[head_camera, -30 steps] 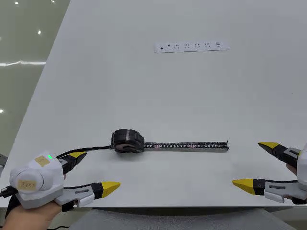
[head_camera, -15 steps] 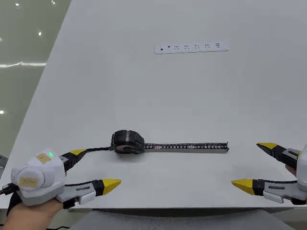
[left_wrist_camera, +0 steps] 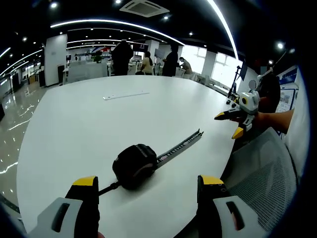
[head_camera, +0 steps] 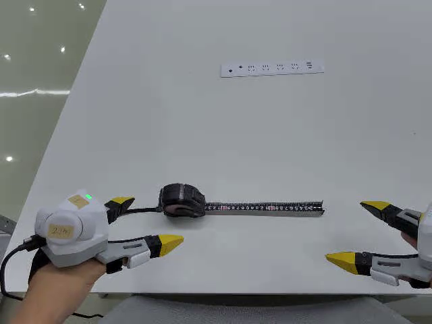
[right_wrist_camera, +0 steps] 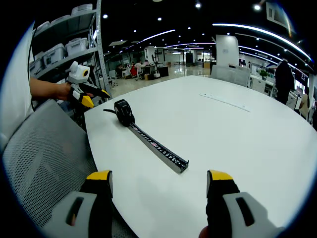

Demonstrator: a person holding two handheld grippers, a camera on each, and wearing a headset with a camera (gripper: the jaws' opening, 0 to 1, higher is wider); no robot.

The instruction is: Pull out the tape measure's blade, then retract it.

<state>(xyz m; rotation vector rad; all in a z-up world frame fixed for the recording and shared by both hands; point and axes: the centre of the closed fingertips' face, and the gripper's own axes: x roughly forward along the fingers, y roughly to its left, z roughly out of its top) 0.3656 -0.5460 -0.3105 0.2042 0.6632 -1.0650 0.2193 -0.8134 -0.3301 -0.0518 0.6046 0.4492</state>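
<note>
While blade (left_wrist_camera: pixel 179 146) lies extended, people (left_wrist_camera: pixel 121 57) stand beyond.

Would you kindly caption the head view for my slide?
Both open, left gripper and right gripper flank round black tape measure, blade extended.

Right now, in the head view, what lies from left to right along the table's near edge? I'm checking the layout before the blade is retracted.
The left gripper → tape measure case → pulled-out blade → right gripper.

The left hand-held gripper (head_camera: pixel 150 220) and right hand-held gripper (head_camera: pixel 352 231) have white bodies and black, yellow-tipped jaws.
</note>
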